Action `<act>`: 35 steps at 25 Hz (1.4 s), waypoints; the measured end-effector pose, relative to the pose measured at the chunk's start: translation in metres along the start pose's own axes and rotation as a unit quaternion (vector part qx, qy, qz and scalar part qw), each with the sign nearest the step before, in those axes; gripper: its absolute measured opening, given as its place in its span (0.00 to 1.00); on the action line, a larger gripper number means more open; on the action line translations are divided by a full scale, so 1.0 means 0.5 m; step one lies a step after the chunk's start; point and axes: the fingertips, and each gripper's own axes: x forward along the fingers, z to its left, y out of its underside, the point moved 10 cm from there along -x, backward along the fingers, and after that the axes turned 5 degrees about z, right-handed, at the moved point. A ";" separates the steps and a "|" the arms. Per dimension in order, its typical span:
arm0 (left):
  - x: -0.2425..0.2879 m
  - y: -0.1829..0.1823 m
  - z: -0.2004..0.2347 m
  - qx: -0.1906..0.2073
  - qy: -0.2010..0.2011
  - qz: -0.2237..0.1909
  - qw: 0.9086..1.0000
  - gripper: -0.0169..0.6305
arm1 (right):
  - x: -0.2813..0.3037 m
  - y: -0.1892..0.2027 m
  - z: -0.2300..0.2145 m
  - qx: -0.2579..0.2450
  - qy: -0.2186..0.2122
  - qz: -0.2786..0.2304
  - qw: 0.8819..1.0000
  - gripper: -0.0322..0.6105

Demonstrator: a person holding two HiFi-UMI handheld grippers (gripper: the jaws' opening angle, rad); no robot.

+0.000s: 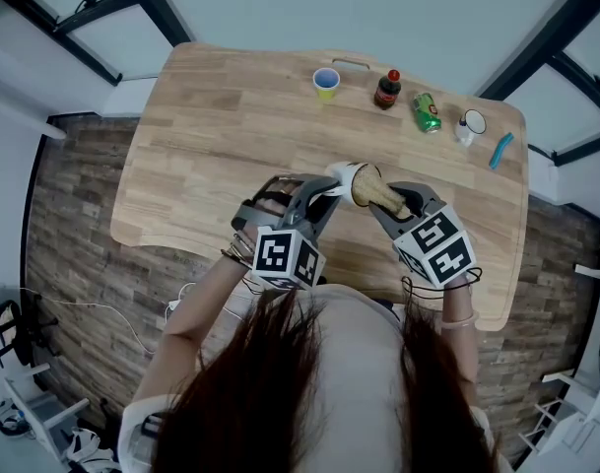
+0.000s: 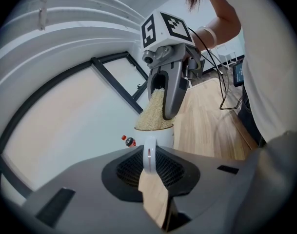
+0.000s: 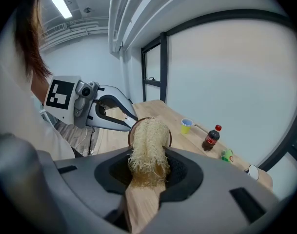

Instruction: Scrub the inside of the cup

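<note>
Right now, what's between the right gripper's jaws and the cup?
A loofah scrubber, clamped in the right gripper, bridges the gap; its far end sits in the cup mouth. The right gripper view shows it.

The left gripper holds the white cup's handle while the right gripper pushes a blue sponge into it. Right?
No: the right gripper view shows a tan fibrous scrubber, not a blue sponge. The left gripper holds the cup by its handle.

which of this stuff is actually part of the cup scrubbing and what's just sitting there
In use: white cup in left tool, loofah scrubber in right tool.
Lying about on the table: yellow cup, cola bottle, green can, white mug, blue object.
</note>
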 end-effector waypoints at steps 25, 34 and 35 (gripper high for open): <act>0.025 0.017 -0.022 0.066 0.021 0.019 0.997 0.14 | 0.047 0.011 0.014 -0.046 -0.002 0.081 0.996 0.27; 0.029 0.016 -0.033 0.101 0.025 0.020 0.994 0.14 | 0.062 0.023 0.010 0.000 -0.019 0.082 0.996 0.27; 0.029 0.017 -0.034 0.103 0.025 0.020 0.994 0.14 | 0.065 0.024 0.009 0.007 -0.021 0.080 0.997 0.27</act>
